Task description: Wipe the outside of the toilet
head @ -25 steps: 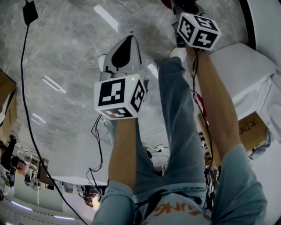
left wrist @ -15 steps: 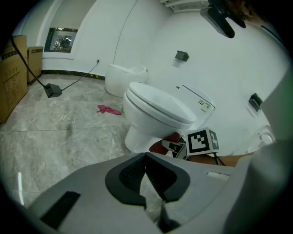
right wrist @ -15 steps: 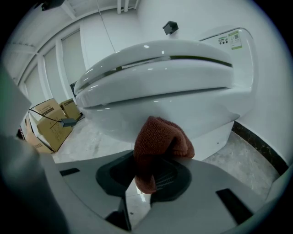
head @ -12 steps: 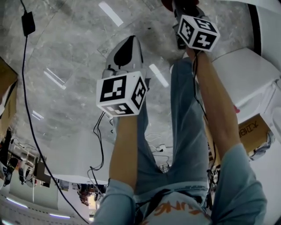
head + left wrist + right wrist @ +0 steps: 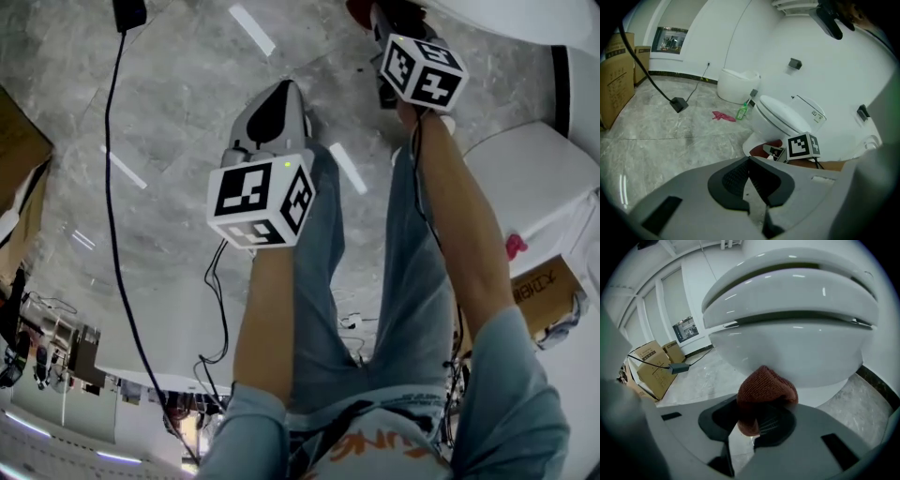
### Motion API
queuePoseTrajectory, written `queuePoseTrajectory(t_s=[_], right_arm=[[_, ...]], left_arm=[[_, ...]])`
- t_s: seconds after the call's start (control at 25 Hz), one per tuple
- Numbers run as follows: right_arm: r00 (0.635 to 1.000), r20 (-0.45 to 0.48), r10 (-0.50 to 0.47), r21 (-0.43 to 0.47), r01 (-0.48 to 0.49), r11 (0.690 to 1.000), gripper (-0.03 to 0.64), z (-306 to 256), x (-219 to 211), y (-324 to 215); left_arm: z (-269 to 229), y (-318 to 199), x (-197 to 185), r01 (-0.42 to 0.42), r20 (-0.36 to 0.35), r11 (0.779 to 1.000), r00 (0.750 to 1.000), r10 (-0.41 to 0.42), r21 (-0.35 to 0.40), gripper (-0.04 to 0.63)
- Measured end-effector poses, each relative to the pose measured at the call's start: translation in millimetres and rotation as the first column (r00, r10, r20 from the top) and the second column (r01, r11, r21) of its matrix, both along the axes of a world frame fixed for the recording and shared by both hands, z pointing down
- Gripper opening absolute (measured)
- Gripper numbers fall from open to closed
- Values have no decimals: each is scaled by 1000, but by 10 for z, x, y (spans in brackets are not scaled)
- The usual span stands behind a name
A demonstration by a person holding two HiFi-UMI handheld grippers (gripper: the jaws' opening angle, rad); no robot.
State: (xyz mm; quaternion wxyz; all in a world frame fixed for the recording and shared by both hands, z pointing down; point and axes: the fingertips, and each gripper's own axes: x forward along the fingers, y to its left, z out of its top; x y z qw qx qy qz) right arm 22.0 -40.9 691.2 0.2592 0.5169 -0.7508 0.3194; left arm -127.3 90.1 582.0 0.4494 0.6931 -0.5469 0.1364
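A white toilet (image 5: 787,329) fills the right gripper view; its bowl curves just beyond the jaws. My right gripper (image 5: 752,420) is shut on a red-brown knitted cloth (image 5: 765,391), which is held up against the lower bowl. In the head view the right gripper (image 5: 382,17) sits at the top edge with the cloth (image 5: 359,9) under the toilet (image 5: 506,14). My left gripper (image 5: 267,112) hangs over the floor to the left, away from the toilet. In its own view the left gripper (image 5: 750,161) is shut on nothing, and the toilet (image 5: 780,117) stands ahead.
A black cable (image 5: 117,187) with a power adapter (image 5: 678,104) crosses the marble floor. Cardboard boxes (image 5: 616,70) stand at the left. A second white fixture (image 5: 736,84), a green bottle (image 5: 742,111) and a pink rag (image 5: 723,116) lie beyond. A white cabinet (image 5: 534,178) is at the right.
The head view has swung, so the floor and cable slide rightward and more of the toilet shows at the top. Both grippers stay shut, and the right one still holds the cloth.
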Motion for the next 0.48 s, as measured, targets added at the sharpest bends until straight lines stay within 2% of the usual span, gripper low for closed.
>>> queuePoseTrajectory(t_s=[0.24,0.48], right_arm=[[999,16,-43,17,43,999,81,47,-488,-89],[992,44,-122,31,121,992,81,28,-807,-115]], left_arm=[[87,43,-334,10,8,1000,1000,-10,-20,-6],[138,-2,-296,-32,14,999,999,33,-31,-6]])
